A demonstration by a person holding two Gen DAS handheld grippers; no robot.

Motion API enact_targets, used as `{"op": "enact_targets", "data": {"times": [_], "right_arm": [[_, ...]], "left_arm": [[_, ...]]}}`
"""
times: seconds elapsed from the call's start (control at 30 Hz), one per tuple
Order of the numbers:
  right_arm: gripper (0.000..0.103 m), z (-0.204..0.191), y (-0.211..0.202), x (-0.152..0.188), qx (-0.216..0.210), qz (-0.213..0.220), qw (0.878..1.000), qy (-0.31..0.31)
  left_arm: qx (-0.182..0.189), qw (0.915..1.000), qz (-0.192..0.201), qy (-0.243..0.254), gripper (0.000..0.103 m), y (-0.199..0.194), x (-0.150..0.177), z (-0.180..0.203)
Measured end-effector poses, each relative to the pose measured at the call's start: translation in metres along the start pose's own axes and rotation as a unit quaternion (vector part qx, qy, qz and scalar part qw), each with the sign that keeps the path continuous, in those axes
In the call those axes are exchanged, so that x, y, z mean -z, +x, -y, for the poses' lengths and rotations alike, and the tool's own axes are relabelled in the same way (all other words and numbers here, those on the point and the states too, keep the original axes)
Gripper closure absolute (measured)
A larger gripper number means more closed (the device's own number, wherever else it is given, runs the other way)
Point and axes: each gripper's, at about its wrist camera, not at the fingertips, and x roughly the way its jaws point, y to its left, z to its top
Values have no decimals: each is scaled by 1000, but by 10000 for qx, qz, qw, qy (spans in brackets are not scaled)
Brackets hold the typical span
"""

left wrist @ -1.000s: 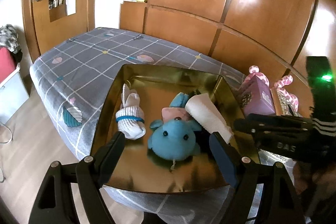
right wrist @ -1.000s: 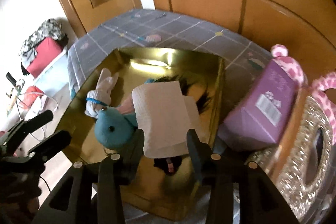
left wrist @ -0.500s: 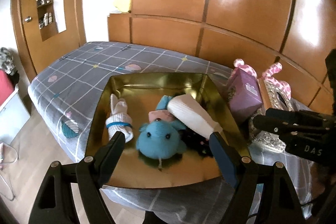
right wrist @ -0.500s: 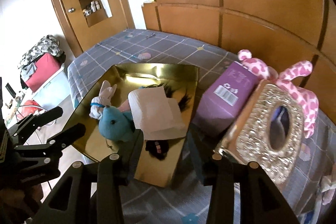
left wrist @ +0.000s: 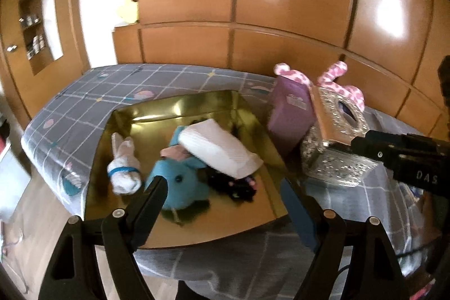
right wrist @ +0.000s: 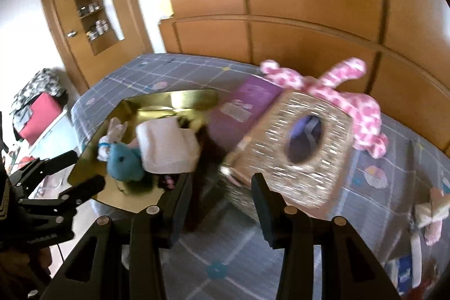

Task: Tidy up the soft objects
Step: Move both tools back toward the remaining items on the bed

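A gold tray (left wrist: 253, 215) (right wrist: 185, 97) lies on the bed. In it are a blue plush (left wrist: 180, 187) (right wrist: 123, 162), a white folded cloth (left wrist: 222, 148) (right wrist: 166, 148), a white sock bundle with a blue band (left wrist: 123, 167) (right wrist: 109, 139) and a dark furry item (left wrist: 236, 184). My left gripper (left wrist: 222, 204) is open and empty, back from the tray's near edge. My right gripper (right wrist: 222, 190) is open and empty, above the bed in front of a sparkly tissue box (right wrist: 298, 148) (left wrist: 334, 137).
A purple box (left wrist: 289, 117) (right wrist: 244, 106) leans beside the tissue box, with a pink spotted plush (right wrist: 337, 94) (left wrist: 337, 80) behind. Small items (right wrist: 433, 212) lie at the bed's right end. Wooden wardrobe panels (left wrist: 253, 4) stand behind the bed (left wrist: 84, 100); floor lies to the left.
Both grippers have pulled back and swung right. The white cloth, between the right fingers a second ago, now lies in the tray. The tissue box and pink plush have come into view.
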Motion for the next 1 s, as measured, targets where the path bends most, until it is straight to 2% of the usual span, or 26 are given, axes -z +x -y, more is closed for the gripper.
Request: {"op": "enact_targets", "data": {"times": [0.23,0.37,0.43,0.6,0.7,0.8,0.87,0.93,0.97,1.0], "right_arm": [[59,64,-28,28,603,12,9962,635],[59,120,-55,54,1115,-34,9856,1271],[59,149,-72,68,1371,-55,9766,1655],[59,219,-123,109,2180,-227,9427,2516],[59,253,-153,133,2596,-428,9183,2958],[59,280,-172,153,2869,-739,9004,3186],[56,298,-177,162,2904,-993,8913,3336],[44,313,-181,173,2872,-1166,8832,3519],[39,319,-179,178,2792,-1289,8819,3573],[39,322,-176,181,2707,-1389,8819,3601]], "left_arm": [[421,9980,-57,459,20,3,-4,35],[806,9934,-94,812,20,5,-4,63],[977,9901,-173,993,20,9,-3,79],[1330,9811,-436,1339,20,21,0,114],[1491,9756,-466,1541,20,22,2,132],[1688,9693,-495,1721,20,23,3,150],[1805,9647,-542,1837,20,24,4,162],[1893,9608,-578,1941,20,24,5,170],[1940,9584,-600,2007,20,25,7,176],[1962,9571,-622,2041,20,25,7,180]]}}
